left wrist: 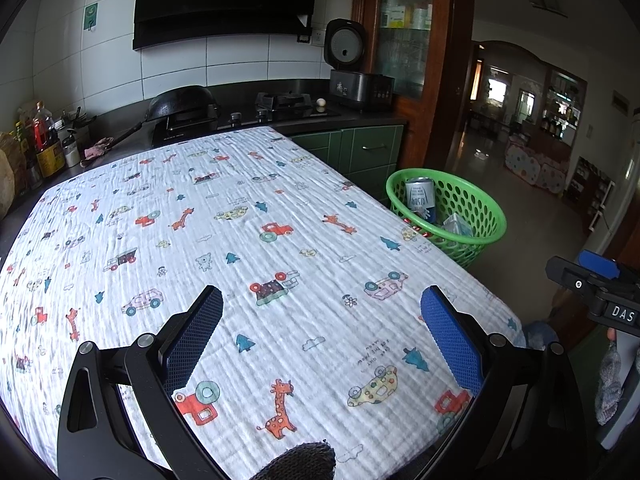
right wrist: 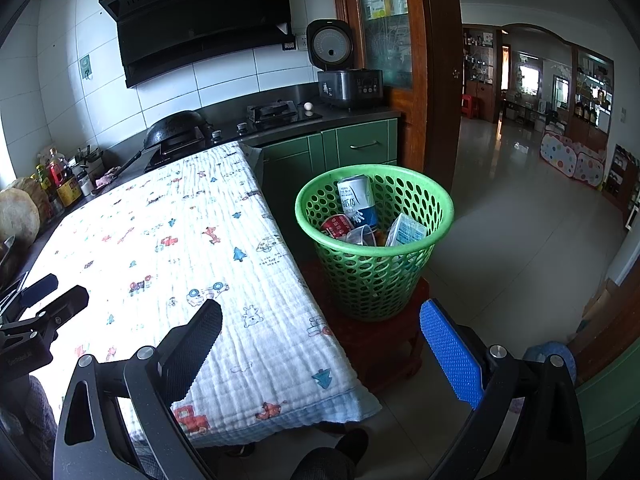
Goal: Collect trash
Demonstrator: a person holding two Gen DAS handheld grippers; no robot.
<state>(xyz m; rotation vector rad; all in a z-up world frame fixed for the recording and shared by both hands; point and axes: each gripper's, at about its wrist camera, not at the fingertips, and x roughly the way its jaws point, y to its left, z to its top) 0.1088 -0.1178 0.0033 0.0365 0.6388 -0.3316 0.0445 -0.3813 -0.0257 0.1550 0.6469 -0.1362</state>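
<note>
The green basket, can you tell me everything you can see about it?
The green basket looks like plastic, round, wider at its rim than its base, with walls full of oval holes. It stands upright on a low dark-red stool beside the cloth-covered table. Inside lie a blue-and-white can, a red can, a clear cup and a pale carton. No hand-held gripper touches it.

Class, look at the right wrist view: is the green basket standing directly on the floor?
No, the green basket stands on a red stool.
</note>
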